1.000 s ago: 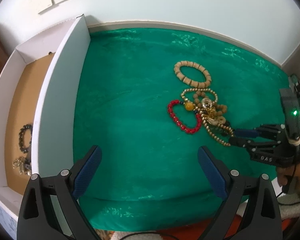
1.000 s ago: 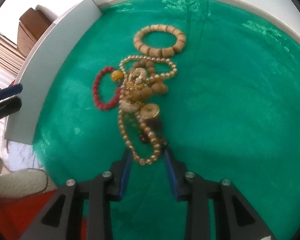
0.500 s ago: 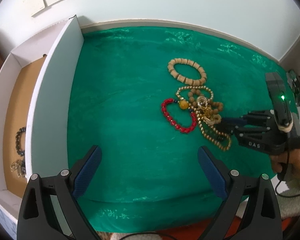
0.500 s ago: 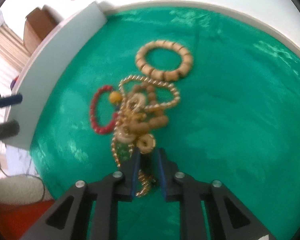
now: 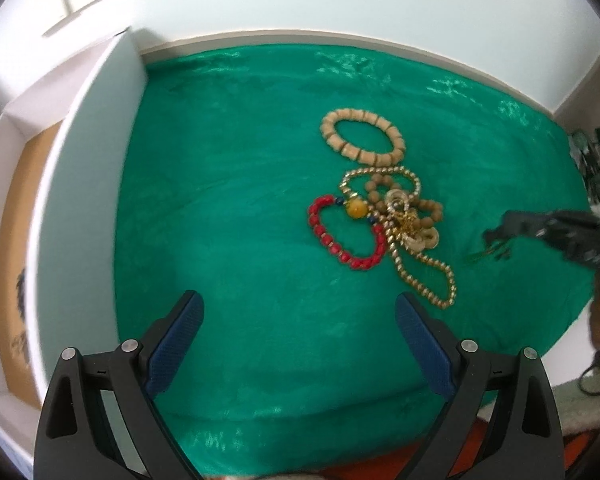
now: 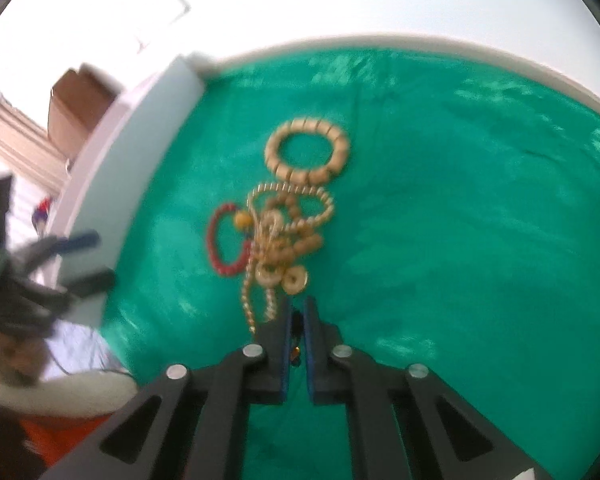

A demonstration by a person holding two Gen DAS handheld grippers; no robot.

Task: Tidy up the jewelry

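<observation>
Cloth: one green cloth (image 5: pixel 228 240) under the jewelry.
Box: one white box (image 5: pixel 80 184) at its left edge.
Left gripper (image 5: pixel 298 344): fingers wide apart, empty.
Right gripper (image 6: pixel 298 320): has just closed on a small dark piece (image 6: pixel 297 322), now lifted off the pile.
Bracelets: one wooden bracelet (image 5: pixel 362 138), one red bracelet (image 5: pixel 342 234), tangled gold chain (image 5: pixel 412 252).

Bracelets (image 5: pixel 380 208) lie on cloth (image 5: pixel 240 200), box (image 5: pixel 80 184) at left.
</observation>
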